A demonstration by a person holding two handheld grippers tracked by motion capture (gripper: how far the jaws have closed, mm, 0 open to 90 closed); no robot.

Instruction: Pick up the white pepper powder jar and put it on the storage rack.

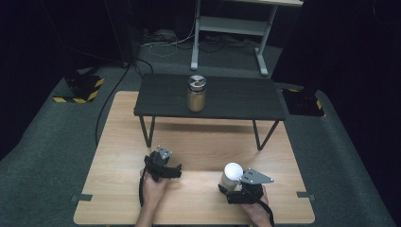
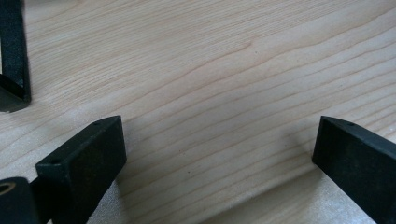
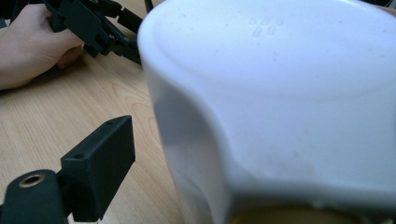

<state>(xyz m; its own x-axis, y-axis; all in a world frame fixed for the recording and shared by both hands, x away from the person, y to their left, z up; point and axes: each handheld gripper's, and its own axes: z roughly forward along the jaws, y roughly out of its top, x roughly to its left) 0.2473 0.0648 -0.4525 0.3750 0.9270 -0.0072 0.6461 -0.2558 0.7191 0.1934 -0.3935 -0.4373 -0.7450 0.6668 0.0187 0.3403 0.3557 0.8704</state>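
Pale wooden bench (image 1: pixel 118 189): near its front right corner, a white, smooth-lidded jar (image 1: pixel 232 175) is bracketed by the right gripper (image 1: pixel 228 185), contact hidden. Left gripper (image 1: pixel 176 170) is spread wide over bare wood.

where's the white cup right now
In the high view the white cup stands on the wooden table near its front edge, at the right, between the jaws of the right claw.

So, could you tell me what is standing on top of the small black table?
On the black table stands one jar with a shiny lid, holding something tan. What is inside cannot be identified, and whatever is behind it is covered.
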